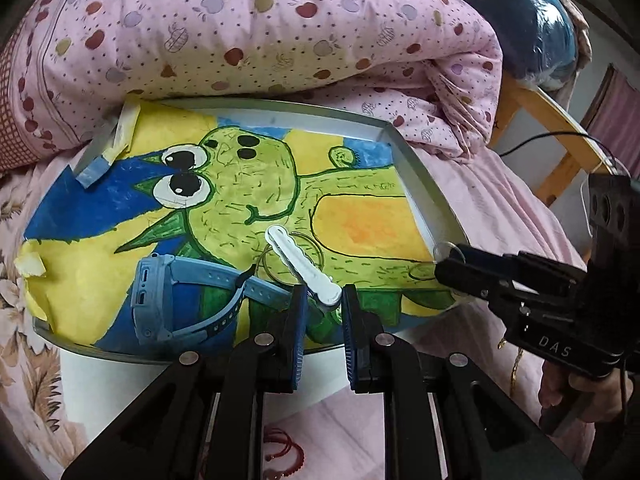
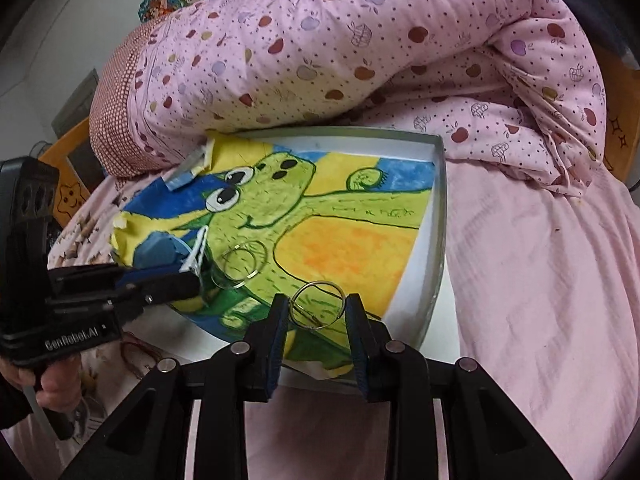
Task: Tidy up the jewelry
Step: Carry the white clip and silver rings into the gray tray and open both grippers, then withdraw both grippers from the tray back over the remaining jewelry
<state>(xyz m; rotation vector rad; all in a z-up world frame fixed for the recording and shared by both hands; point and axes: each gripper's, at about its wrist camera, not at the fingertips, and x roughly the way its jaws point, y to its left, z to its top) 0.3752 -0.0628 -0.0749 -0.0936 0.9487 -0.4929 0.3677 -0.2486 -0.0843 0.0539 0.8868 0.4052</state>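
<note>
A framed cartoon painting [image 1: 352,216] lies flat on the bed as a work surface. On it lie a white hair clip [image 1: 302,264], a blue watch [image 1: 176,300] and thin metal bangles [image 2: 240,264]. My left gripper [image 1: 323,304] is open with the near end of the white clip between its fingertips. My right gripper [image 2: 318,308] is open around a thin metal ring bangle [image 2: 316,306] that rests on the painting; the pads sit just outside the ring. The right gripper also shows in the left wrist view [image 1: 444,270].
A rolled pink apple-print quilt [image 1: 248,28] lies behind the frame's rim [image 1: 424,204]. Pink bedsheet [image 2: 540,280] spreads to the right. A red string bracelet [image 1: 282,450] lies on the sheet below the left gripper. A wooden chair [image 1: 556,120] stands at the back right.
</note>
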